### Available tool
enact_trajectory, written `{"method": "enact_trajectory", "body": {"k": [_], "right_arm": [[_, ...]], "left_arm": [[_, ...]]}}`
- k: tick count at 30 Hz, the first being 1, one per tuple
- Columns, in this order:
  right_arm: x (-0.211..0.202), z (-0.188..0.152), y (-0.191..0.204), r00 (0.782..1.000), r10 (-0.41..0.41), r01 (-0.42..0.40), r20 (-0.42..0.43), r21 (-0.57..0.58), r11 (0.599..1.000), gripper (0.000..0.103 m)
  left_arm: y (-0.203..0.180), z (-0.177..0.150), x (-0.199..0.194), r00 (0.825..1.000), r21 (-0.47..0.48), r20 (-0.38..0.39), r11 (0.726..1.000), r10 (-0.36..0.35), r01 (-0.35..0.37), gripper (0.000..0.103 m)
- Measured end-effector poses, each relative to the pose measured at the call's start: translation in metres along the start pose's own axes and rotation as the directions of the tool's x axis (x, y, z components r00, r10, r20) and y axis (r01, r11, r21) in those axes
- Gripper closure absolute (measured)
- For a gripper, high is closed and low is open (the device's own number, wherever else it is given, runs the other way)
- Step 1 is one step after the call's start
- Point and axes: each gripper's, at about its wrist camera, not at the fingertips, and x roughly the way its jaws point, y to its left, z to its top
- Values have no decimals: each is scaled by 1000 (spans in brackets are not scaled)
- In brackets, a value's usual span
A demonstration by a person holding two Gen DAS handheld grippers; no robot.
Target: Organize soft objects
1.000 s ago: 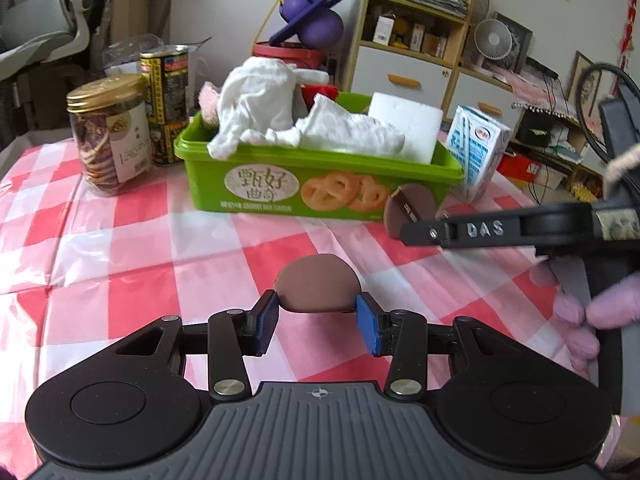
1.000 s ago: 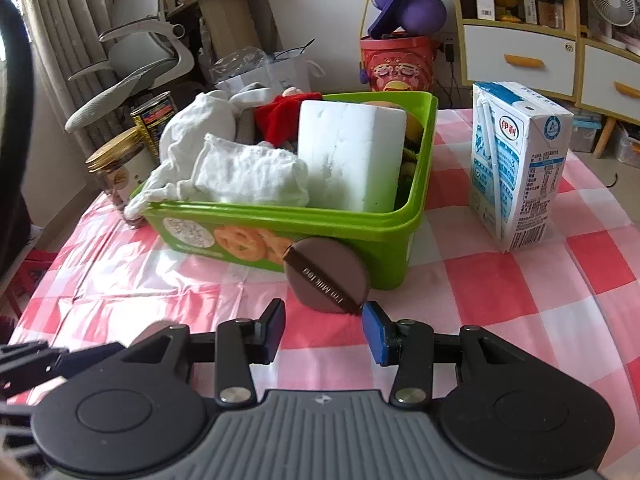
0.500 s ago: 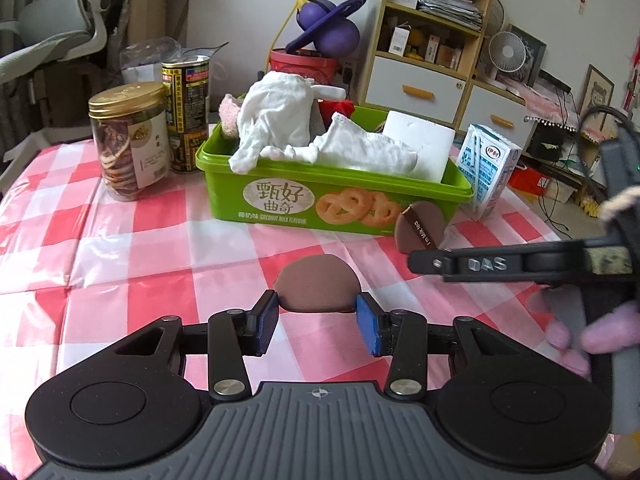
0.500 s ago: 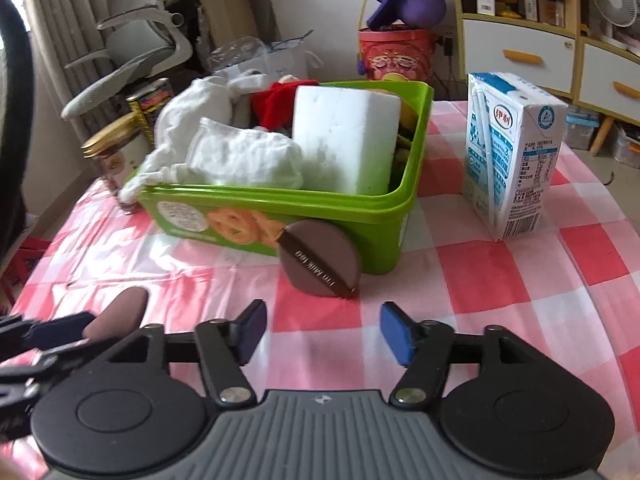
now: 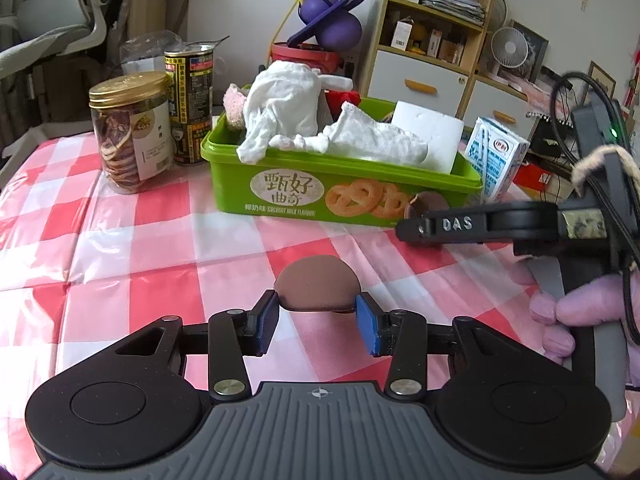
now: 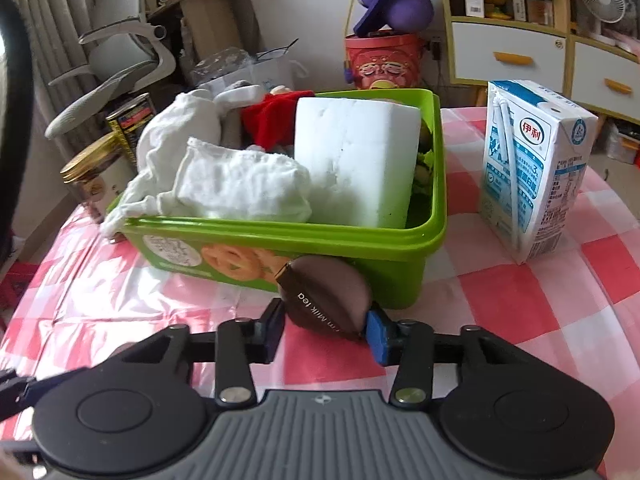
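Observation:
My left gripper [image 5: 317, 318] is shut on a brown soft puff [image 5: 317, 282], held above the checked tablecloth. My right gripper [image 6: 324, 330] is shut on a second brown puff [image 6: 325, 298] with white lettering, right in front of the green cookie tub [image 6: 360, 240]. The tub [image 5: 344, 192] holds white cloths [image 5: 288, 108], a white foam block [image 6: 352, 164] and a red soft item [image 6: 272, 118]. The right gripper also shows in the left wrist view [image 5: 412, 228], its tip by the tub's right front corner.
A milk carton [image 6: 532, 172] stands right of the tub. A gold-lidded jar [image 5: 130, 132] and a tall can [image 5: 190, 104] stand left of it. A chair, shelves and a red bucket lie beyond the table.
My right gripper opened wide, moved forward and closed on the lettered brown puff by the tub. My left gripper pulled back and rose a little, still holding its puff.

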Motion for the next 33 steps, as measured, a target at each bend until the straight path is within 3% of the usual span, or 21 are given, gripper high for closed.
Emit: {"method": "enact_trajectory", "body": {"k": [4,13,24,33], "right_arm": [[-10,-3,-4,999,48,-48,-18,-10,999,93],[-41,-7,-8,984,170,-172,-45,-42,984,93],[-82,30,-19,973,209,-216,102,58,975,93],[-71,76,-17,963,216,-231,159,81,970,91]], "left_arm": [[1,2,-5,1000,-4,13,1000,-6,6,60],[3,8,-16,999,-9,43,1000,-13,13,60],[-2,39,-25,992,-12,122,1000,-19,20,60],[-14,84,-6,984,-7,175,1000,-18,20,60]]}}
